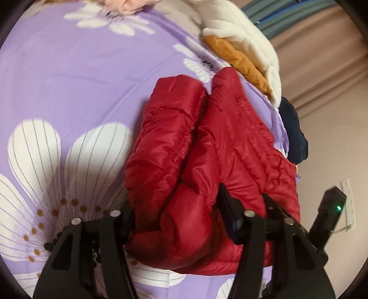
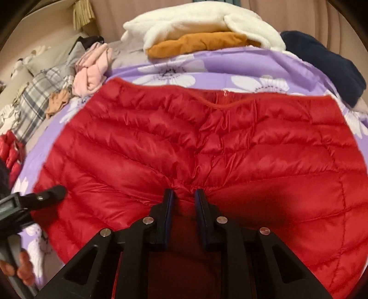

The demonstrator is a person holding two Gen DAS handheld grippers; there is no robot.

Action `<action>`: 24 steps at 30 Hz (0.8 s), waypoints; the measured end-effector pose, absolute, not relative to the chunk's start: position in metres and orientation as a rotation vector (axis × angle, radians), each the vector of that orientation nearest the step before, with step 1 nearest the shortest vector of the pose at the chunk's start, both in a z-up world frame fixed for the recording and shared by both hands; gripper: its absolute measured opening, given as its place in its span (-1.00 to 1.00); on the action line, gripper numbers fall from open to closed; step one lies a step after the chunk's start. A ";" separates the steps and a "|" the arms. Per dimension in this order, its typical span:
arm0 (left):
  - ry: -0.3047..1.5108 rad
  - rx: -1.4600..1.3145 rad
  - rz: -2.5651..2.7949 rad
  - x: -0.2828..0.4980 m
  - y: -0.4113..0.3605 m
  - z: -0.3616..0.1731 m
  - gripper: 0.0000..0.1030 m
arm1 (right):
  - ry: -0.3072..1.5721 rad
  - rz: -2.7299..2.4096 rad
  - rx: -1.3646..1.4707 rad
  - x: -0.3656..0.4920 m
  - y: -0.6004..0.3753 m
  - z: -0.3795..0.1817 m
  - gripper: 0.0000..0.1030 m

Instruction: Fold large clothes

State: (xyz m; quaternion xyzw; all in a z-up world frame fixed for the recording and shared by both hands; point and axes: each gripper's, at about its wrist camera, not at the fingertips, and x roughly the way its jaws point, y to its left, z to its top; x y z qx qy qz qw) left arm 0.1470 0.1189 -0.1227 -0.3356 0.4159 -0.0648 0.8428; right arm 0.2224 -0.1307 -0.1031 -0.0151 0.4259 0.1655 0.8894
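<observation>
A red quilted puffer jacket point(image 2: 184, 138) lies spread on a purple flowered bedsheet point(image 2: 207, 64). In the right wrist view my right gripper point(image 2: 184, 199) is shut on a pinch of the jacket's near edge at its middle, and creases fan out from the grip. In the left wrist view the jacket point(image 1: 230, 138) lies bunched and folded lengthwise. My left gripper point(image 1: 177, 214) holds a thick puffy fold of it that fills the gap between its fingers. One left finger point(image 2: 53, 192) shows at the jacket's left edge in the right wrist view.
White fleece point(image 2: 195, 20), a mustard garment point(image 2: 195, 43) and a navy garment point(image 2: 333, 66) are piled at the far side of the bed. Pink clothes point(image 2: 92, 66) and plaid fabric point(image 2: 39, 96) lie at the left. A hand point(image 2: 23, 269) grips the left handle. A black device with a green light point(image 1: 329, 211) sits at the right.
</observation>
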 end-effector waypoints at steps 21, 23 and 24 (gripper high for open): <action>0.700 -0.403 -0.182 0.128 0.071 -0.036 -0.34 | 0.839 0.428 0.045 0.169 -0.154 -0.082 -0.57; 0.680 -0.351 -0.197 0.125 0.059 -0.027 -0.34 | 0.861 0.430 0.077 0.176 -0.155 -0.092 -0.57; 0.672 -0.330 -0.204 0.124 0.054 -0.025 -0.34 | 0.868 0.434 0.097 0.179 -0.156 -0.096 -0.57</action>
